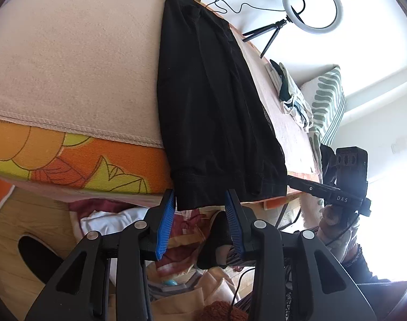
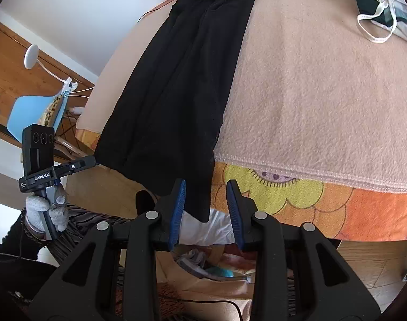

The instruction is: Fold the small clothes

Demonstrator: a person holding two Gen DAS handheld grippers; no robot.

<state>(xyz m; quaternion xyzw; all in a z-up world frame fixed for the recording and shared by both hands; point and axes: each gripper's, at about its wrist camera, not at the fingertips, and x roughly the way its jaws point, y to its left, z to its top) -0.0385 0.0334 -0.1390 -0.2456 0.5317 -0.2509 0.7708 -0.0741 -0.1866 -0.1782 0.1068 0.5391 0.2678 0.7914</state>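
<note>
black garment (image 1: 214, 101) on a pinkish-beige blanket (image 1: 77, 61); orange-yellow flowered sheet (image 2: 297, 200); blue claw pads (image 1: 166, 222).

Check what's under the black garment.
The black garment lies on a beige blanket, its hem overhanging the orange floral sheet. Whatever is directly beneath it is covered.

We see a work surface covered by a beige fleece blanket (image 2: 323, 85) laid over an orange and yellow floral cloth (image 2: 310, 200). White walls (image 1: 385, 133) enclose a brightly lit room. A ring light on a small tripod (image 1: 311, 2) stands at the far edge, beside a green-and-white patterned cushion (image 1: 327, 99). Wooden panelling (image 2: 8, 75) backs a light-blue chair (image 2: 35, 115); wooden floor (image 2: 374, 262) lies below.
</note>
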